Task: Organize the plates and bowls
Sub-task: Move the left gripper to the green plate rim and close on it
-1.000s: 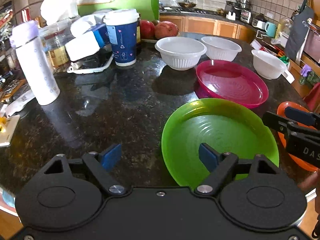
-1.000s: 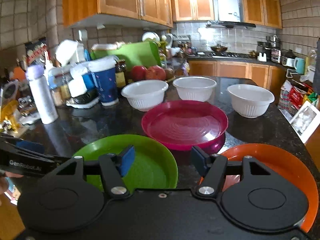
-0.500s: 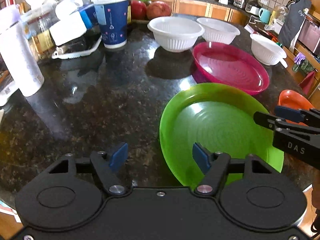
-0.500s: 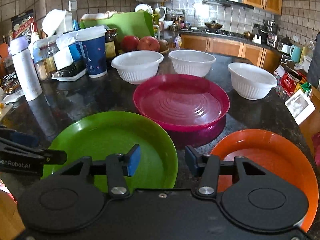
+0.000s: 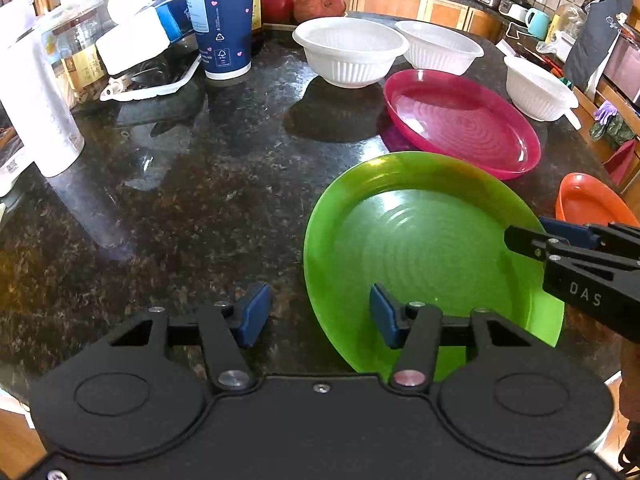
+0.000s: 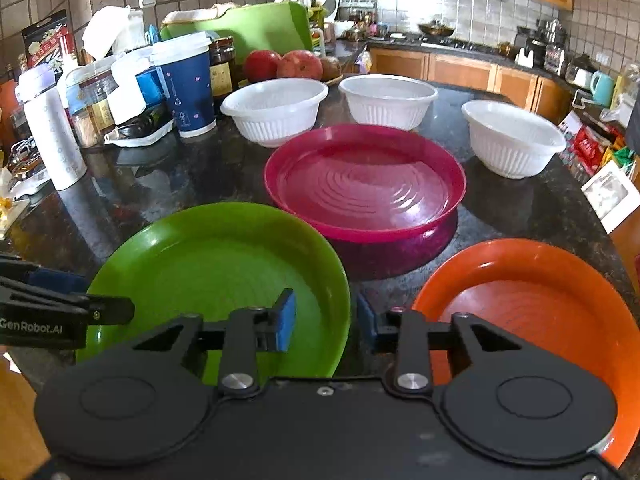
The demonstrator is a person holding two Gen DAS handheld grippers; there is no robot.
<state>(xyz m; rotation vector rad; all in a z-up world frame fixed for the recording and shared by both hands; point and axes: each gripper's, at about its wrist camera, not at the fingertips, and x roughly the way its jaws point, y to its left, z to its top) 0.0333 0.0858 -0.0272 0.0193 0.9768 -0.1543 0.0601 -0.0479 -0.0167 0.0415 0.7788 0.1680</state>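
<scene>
A green plate lies on the dark granite counter near the front edge. Behind it lies a magenta plate, and to its right an orange plate. Three white bowls stand behind the plates. My left gripper is open, its jaws straddling the green plate's left rim. My right gripper is open, its jaws straddling the green plate's right rim; it also shows in the left wrist view.
A blue paper cup, a white bottle, jars, boxes and a black tray crowd the counter's back left. Red fruit lies behind the bowls. The counter edge runs just below both grippers.
Both grippers have moved down and in toward the green plate, so its rims now sit between their jaws. The right gripper's jaws have narrowed. The plates and bowls have not moved.
</scene>
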